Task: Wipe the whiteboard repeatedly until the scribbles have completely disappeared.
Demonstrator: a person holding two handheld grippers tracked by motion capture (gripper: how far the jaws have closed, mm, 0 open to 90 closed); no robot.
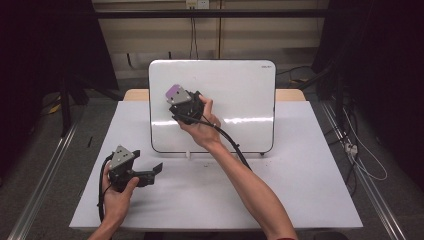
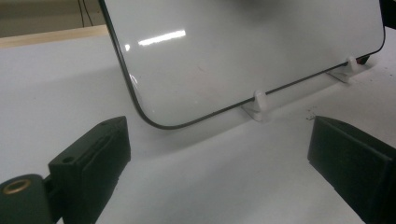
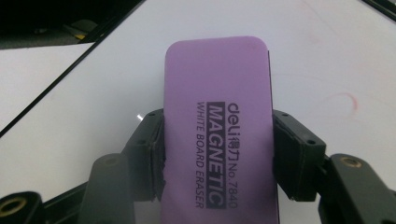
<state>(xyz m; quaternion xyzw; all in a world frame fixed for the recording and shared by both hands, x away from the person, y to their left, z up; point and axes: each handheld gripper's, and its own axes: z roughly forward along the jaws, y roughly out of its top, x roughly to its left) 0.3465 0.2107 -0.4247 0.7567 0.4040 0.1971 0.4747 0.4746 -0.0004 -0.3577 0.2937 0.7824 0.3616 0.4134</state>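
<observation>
White tabletop [image 1: 300, 190], dim room behind. Right gripper [image 3: 217, 149] clamped on purple rectangular magnetic whiteboard eraser [image 3: 217, 116], held against propped white whiteboard [image 1: 240, 100] mid-frame (upper-left part). Left gripper [image 1: 150, 172] lower left, jaws wide, holding nothing.

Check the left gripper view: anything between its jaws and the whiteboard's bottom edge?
Nothing: only bare white table lies between the left gripper and the whiteboard. The board's small white foot sits right at its edge.
</observation>
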